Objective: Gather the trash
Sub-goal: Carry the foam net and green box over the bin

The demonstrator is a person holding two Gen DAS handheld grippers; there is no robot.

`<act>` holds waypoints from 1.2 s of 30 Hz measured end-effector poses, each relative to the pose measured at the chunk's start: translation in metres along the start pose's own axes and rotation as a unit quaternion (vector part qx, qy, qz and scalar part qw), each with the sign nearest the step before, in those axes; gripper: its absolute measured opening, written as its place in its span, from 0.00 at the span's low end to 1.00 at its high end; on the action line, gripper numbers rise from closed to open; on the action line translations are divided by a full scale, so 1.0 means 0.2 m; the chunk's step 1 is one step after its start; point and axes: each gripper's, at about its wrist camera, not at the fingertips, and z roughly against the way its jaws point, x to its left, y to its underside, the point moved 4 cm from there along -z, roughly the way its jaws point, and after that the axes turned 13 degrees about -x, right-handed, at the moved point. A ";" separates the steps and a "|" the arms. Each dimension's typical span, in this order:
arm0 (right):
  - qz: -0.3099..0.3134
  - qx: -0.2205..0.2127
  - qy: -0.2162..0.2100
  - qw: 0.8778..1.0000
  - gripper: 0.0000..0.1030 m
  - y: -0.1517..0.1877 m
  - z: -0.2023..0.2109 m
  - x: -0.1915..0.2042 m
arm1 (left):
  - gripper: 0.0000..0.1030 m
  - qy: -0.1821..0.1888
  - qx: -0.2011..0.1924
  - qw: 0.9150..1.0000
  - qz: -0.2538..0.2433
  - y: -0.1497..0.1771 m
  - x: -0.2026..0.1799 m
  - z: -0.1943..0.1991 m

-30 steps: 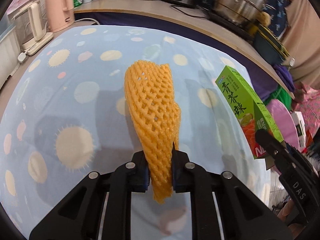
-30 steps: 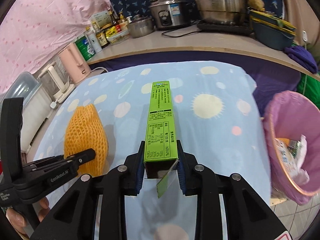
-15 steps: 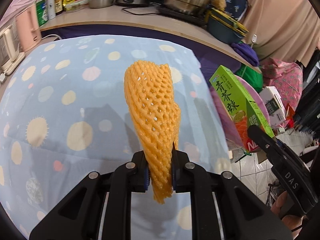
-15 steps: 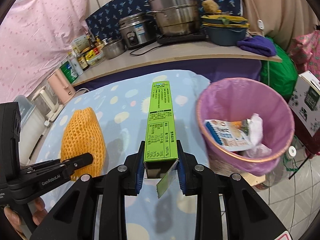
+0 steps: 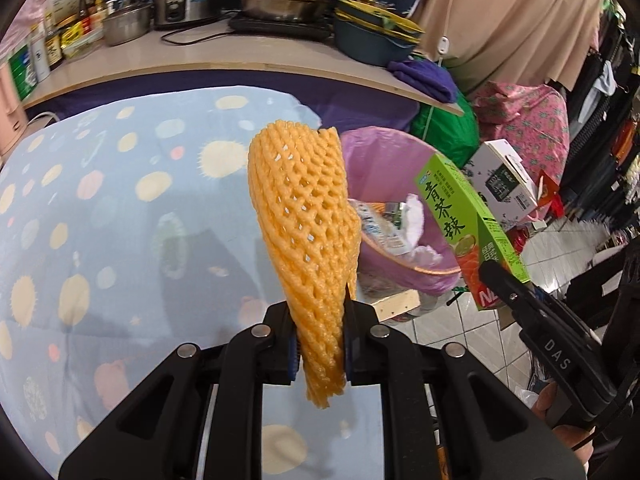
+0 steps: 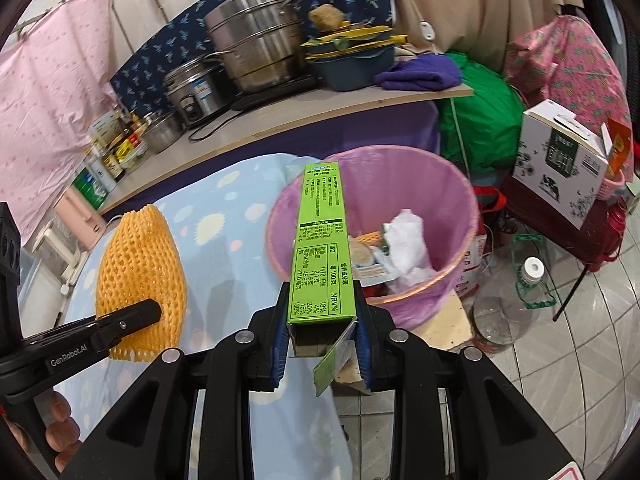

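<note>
My left gripper point(image 5: 320, 344) is shut on an orange foam fruit net point(image 5: 306, 224), held upright above the table's right edge. The net also shows in the right wrist view point(image 6: 138, 276). My right gripper point(image 6: 322, 332) is shut on a long green carton point(image 6: 322, 248), whose far end reaches over the rim of the pink-lined trash bin point(image 6: 436, 184). The carton also shows in the left wrist view point(image 5: 468, 232), right of the bin point(image 5: 372, 160). The bin holds paper and wrappers point(image 6: 404, 248).
The table has a light blue spotted cloth point(image 5: 120, 220). A counter point(image 6: 280, 120) with pots and bottles runs behind. On the tiled floor stand a clear plastic bottle point(image 6: 508, 308), a white box point(image 6: 560, 176) and a green bag point(image 6: 480, 120).
Both grippers have swung right with their loads, from over the table toward the trash bin. The bin now sits directly ahead of the carton and just behind the net.
</note>
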 end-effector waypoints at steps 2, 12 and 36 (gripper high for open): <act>-0.005 -0.001 0.008 1.000 0.26 -0.02 -0.01 -0.05 | 0.14 0.009 -0.001 1.000 -0.004 -0.03 -0.06 -0.03; -0.018 -0.007 0.025 0.999 0.26 -0.09 -0.05 -0.16 | 0.14 0.032 -0.010 0.999 -0.030 -0.16 -0.28 -0.16; -0.034 0.030 0.040 0.998 0.26 -0.14 -0.27 -0.27 | 0.15 0.043 0.025 0.998 -0.032 -0.22 -0.35 -0.50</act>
